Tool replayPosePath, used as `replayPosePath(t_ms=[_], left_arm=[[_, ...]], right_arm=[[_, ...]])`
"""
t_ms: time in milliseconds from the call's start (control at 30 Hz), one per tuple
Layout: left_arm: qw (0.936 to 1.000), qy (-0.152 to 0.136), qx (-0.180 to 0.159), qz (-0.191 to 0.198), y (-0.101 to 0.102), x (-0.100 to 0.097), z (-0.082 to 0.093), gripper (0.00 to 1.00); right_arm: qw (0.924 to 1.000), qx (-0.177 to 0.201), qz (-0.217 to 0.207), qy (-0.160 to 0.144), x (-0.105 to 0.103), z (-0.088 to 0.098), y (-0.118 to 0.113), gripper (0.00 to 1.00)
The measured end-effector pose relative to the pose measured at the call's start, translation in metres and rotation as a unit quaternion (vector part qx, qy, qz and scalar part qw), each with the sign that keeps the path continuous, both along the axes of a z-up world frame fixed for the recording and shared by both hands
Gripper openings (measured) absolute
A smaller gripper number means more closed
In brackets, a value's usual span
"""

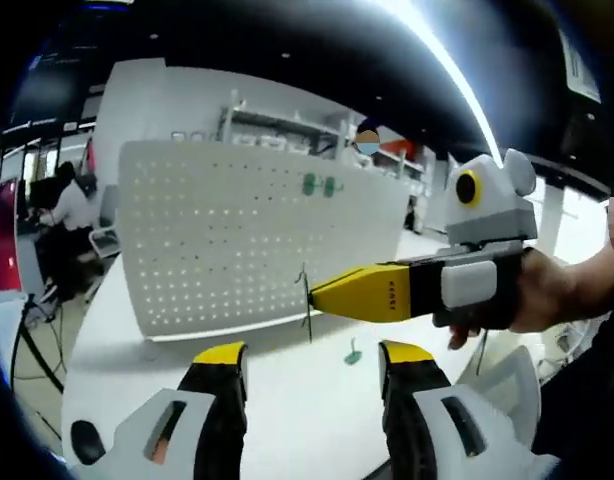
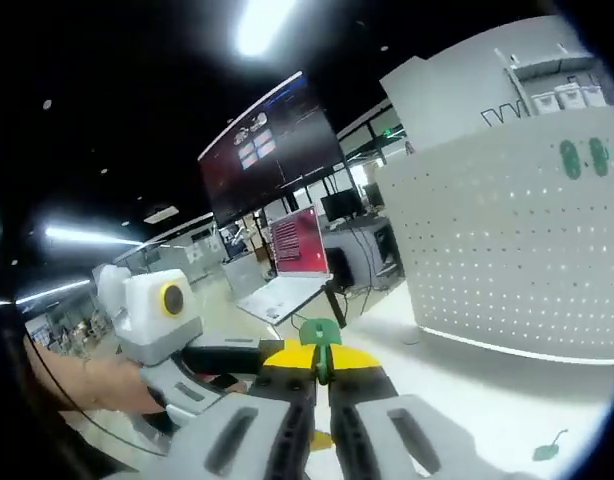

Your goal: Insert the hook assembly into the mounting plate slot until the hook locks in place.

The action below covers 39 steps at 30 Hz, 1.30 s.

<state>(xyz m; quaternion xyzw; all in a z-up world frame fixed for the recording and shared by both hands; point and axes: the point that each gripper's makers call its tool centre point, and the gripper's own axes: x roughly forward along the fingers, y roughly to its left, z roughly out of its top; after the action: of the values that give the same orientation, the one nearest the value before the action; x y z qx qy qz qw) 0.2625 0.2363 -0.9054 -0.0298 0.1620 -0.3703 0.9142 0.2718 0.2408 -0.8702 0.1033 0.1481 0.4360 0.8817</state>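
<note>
- In the left gripper view, the left gripper (image 1: 309,372) rises from the bottom edge with its two yellow-tipped black jaws spread wide apart and nothing between them.
- Beyond it stands a white perforated pegboard mounting plate (image 1: 227,240), upright on the white table (image 1: 287,420), leaning slightly back.
- Two small green hooks (image 1: 321,185) already hang side by side near the board's upper right part.
- The right gripper (image 1: 317,293) enters this view from the right, held by a person's hand (image 1: 547,292), its yellow jaws pressed together on a thin dark wire hook assembly (image 1: 306,300).
- The wire piece stands roughly upright at the jaw tips, just in front of the board's lower right area; whether it touches the board cannot be told.
- A small green hook piece (image 1: 353,353) lies flat on the table between the spread jaws and the board's foot.
- In the right gripper view, the same gripper's (image 2: 322,362) jaws are clamped together with a green head of the hook assembly (image 2: 319,335) sticking up from between the tips.
- The pegboard (image 2: 517,250) fills the right side there, with the two green hooks (image 2: 583,157) near its top.
- The left gripper's grey body shows at the left of this view, held by a hand (image 2: 97,385).
- The loose green piece (image 2: 549,448) lies on the table at the lower right.
- A person sits at a desk (image 1: 67,215) in the far left background.
</note>
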Motion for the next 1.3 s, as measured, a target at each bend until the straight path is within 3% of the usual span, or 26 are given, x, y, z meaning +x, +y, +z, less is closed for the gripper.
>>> replayPosePath(t_ms=[100, 233, 333, 467, 667, 800, 933, 1300], left_arm=[[0.9999, -0.007, -0.007, -0.008, -0.003, -0.001, 0.003, 0.72], [0.9996, -0.001, -0.026, -0.007, -0.006, 0.000, 0.005, 0.95], [0.9994, 0.000, -0.034, -0.009, -0.007, 0.000, 0.007, 1.00], [0.9984, 0.000, -0.055, -0.010, -0.008, 0.000, 0.012, 1.00], [0.9985, 0.005, -0.055, -0.003, -0.005, 0.002, 0.009, 1.00], [0.9987, 0.007, -0.050, 0.003, 0.000, 0.003, 0.008, 1.00], [0.9985, 0.007, -0.052, 0.015, 0.005, 0.007, 0.008, 1.00], [0.9985, 0.009, -0.045, 0.031, 0.013, 0.008, 0.004, 1.00]], right_arm=[[0.9998, -0.011, 0.003, -0.014, 0.002, 0.000, -0.003, 0.00], [0.9995, -0.017, -0.003, -0.026, 0.005, 0.001, -0.007, 0.00], [0.9991, -0.019, -0.012, -0.035, 0.008, 0.001, -0.011, 0.00], [0.9977, -0.023, -0.038, -0.052, 0.017, 0.003, -0.018, 0.00], [0.9923, -0.027, -0.094, -0.075, 0.034, 0.006, -0.037, 0.00], [0.9849, -0.034, -0.137, -0.101, 0.052, 0.016, -0.058, 0.00], [0.9789, -0.034, -0.171, -0.106, 0.072, 0.020, -0.080, 0.00], [0.9465, -0.040, -0.289, -0.137, 0.132, 0.037, -0.166, 0.00]])
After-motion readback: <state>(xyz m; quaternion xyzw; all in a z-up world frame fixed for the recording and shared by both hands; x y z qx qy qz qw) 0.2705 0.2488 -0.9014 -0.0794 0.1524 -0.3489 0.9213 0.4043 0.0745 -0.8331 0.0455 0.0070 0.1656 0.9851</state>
